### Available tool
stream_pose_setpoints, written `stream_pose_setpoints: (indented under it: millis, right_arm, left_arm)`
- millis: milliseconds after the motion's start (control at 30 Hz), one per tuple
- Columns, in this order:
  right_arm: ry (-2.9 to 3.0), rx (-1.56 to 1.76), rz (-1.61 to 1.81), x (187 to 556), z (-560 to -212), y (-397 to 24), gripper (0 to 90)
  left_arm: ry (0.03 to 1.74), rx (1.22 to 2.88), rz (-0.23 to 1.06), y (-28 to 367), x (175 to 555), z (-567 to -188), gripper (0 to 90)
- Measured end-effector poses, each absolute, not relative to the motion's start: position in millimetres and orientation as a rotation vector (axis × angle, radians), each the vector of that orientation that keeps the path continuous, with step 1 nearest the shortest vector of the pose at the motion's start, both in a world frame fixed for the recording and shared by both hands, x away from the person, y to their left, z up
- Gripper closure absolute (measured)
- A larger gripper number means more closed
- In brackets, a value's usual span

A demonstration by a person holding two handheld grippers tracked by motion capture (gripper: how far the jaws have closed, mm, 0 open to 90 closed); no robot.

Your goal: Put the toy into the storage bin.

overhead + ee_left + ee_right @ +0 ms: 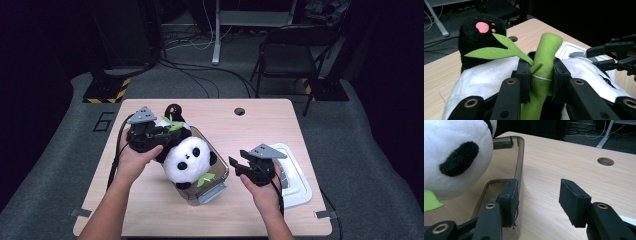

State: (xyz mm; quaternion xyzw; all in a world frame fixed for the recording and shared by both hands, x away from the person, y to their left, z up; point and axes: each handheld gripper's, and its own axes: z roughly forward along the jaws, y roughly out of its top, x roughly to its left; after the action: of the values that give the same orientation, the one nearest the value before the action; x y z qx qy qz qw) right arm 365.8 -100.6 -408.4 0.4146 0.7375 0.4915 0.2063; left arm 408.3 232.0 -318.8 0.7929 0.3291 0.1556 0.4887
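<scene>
Forearms coming in from the bottom of the high view: left gripper (159, 135) is clamping the panda toy (187, 157), which is sitting half in the clear box (220, 175) on the table (260, 130), probably to seat it inside. Left gripper view: jaws are squeezing the toy's green bamboo stalk (541, 75) as a handle. Right gripper view: right gripper (537, 196) is gaping, empty, one pad inside the box wall, likely steadying it.

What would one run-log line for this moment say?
left gripper: jaws shut on green bamboo stalk of panda plush | panda plush: over clear bin | right gripper: jaws open, straddling bin wall
</scene>
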Motion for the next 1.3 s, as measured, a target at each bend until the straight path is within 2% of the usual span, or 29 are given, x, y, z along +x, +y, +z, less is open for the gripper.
stream_pose_setpoints:
  millis: [633,1300]
  right_arm:
    - [2.017,1.175,1.378,359.4,-404.1,-111.5,49.9]
    - [2.028,1.169,1.381,359.6,-405.5,-107.7,49.8]
  left_arm:
    - [0.774,1.992,0.36,205.4,408.1,-329.7,72.3]
    - [0.789,1.987,0.309,201.2,418.7,-354.4,71.2]
